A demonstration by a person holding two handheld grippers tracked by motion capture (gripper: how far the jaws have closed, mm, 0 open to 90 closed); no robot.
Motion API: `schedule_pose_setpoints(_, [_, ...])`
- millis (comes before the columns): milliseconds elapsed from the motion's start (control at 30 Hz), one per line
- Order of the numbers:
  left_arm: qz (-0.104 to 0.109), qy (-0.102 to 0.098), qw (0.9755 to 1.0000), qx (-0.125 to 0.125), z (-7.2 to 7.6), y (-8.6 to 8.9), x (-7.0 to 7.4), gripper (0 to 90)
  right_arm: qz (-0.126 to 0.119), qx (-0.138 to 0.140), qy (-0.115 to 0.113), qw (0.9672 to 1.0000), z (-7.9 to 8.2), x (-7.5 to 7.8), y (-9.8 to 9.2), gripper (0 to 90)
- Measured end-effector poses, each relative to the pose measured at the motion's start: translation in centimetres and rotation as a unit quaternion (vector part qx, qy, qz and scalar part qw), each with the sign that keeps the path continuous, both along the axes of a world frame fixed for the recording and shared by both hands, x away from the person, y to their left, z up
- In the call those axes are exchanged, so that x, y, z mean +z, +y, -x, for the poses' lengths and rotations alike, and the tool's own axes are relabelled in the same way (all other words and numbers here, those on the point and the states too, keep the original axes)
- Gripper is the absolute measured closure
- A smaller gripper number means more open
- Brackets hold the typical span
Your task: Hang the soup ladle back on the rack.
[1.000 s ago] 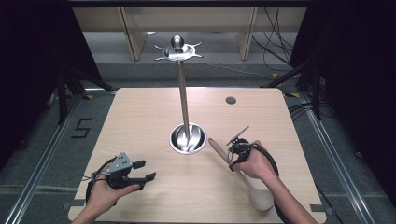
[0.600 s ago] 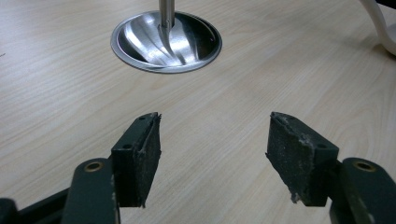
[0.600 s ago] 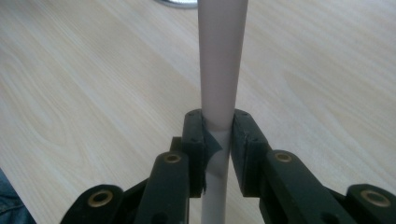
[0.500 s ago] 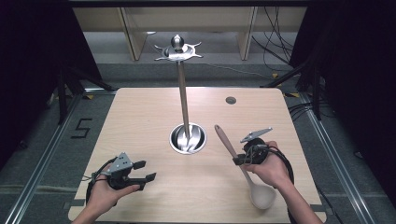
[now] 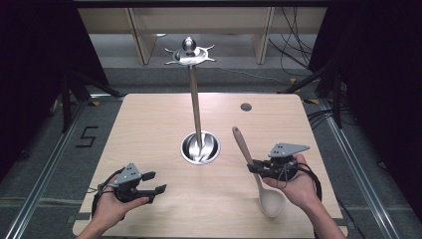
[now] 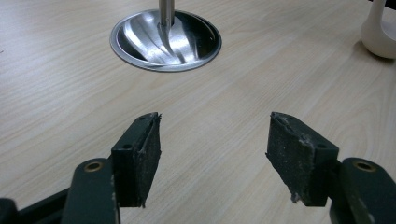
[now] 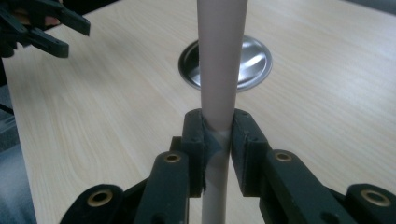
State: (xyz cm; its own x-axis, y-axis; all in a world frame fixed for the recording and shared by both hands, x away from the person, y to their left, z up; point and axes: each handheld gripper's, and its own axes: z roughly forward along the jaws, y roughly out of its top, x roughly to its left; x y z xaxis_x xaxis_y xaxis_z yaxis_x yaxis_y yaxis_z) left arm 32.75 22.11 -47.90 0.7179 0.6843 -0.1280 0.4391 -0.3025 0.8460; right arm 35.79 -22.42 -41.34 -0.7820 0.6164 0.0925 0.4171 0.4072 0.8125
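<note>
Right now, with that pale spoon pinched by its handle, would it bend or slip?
Probably stiff: the spoon keeps a straight line from handle tip to bowl. It might swivel, since the right gripper clamps a smooth, round handle with the heavier bowl hanging past the grip. It looks light, possibly plastic or wood.

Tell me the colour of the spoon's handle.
Pale pinkish beige; the spoon handle shows best in the right gripper view.

"5" marked on floor, left of table.
</note>
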Motion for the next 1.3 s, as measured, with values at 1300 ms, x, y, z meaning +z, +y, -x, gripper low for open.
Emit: schedule_pose_setpoints(1300, [0.052, -0.057, 0.997, -0.002, -0.4, -0.6, 4.2, 34.3, -0.078, -0.029, -0.106, 0.9909, 0.2, 2.7, 1.2, 77.3])
